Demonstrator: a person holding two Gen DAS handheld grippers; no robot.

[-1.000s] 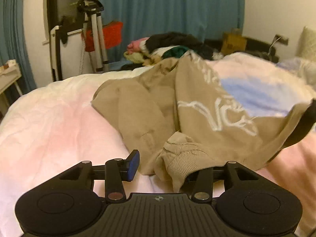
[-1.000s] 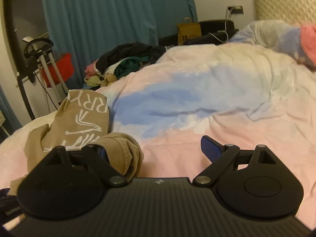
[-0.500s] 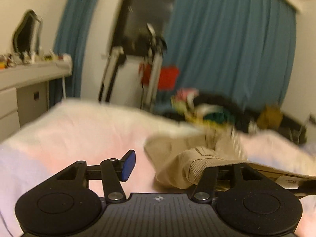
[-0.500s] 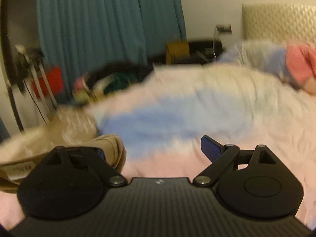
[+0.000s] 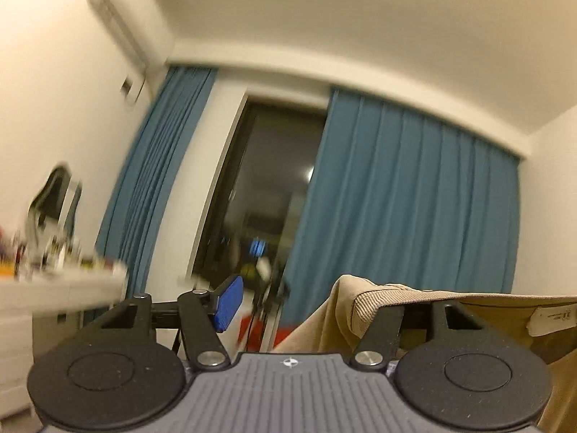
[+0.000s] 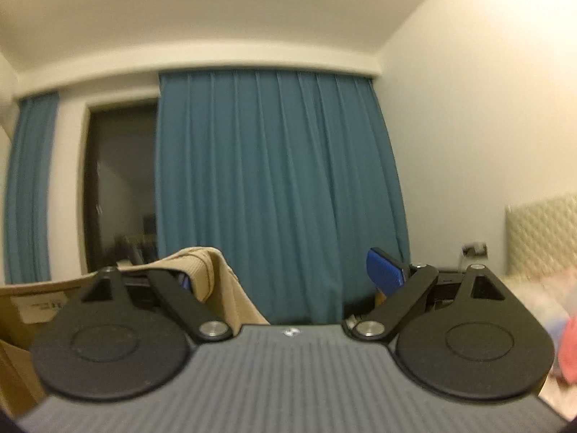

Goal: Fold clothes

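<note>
Tan cotton sweatshirt, ribbed hem, one garment only, counted across both wrist views. Two grippers logged. My left gripper: fingers spread wide; the hem drapes over the right finger, while the blue-padded left finger stands bare, apart from the cloth. My right gripper: fingers likewise spread; the same garment hangs over its left finger, the blue pad on the other finger clear. One white sewn label shows inside the fabric. Two teal pleated curtains flank one dark window. Both cameras tilt upward toward the ceiling.
</note>
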